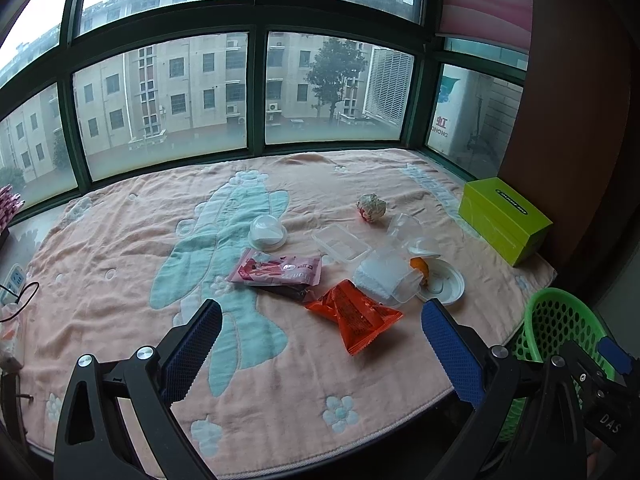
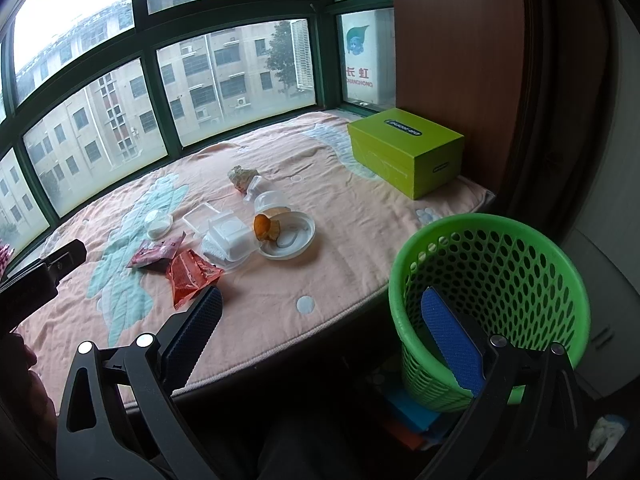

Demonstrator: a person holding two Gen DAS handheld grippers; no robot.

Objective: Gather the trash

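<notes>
Trash lies on a pink towel-covered ledge [image 1: 120, 300]: an orange wrapper [image 1: 354, 314] [image 2: 190, 276], a pink wrapper [image 1: 280, 270] [image 2: 154, 254], clear plastic containers [image 1: 386, 276] [image 2: 232, 240], a white lid with orange peel [image 1: 440, 280] [image 2: 288, 232], a white cup [image 1: 267, 232] [image 2: 158, 222] and a crumpled paper ball [image 1: 371, 207] [image 2: 242, 178]. A green mesh bin [image 2: 492, 304] [image 1: 560, 332] stands off the ledge's right edge. My left gripper [image 1: 320, 344] is open and empty, short of the orange wrapper. My right gripper [image 2: 320, 328] is open and empty, between ledge edge and bin.
A lime green box [image 1: 504, 220] [image 2: 404, 152] sits at the back right against a wooden panel. Windows run behind the ledge. A power strip with a cable [image 1: 14, 280] lies at the far left. Books or pads [image 2: 412, 412] lie on the floor by the bin.
</notes>
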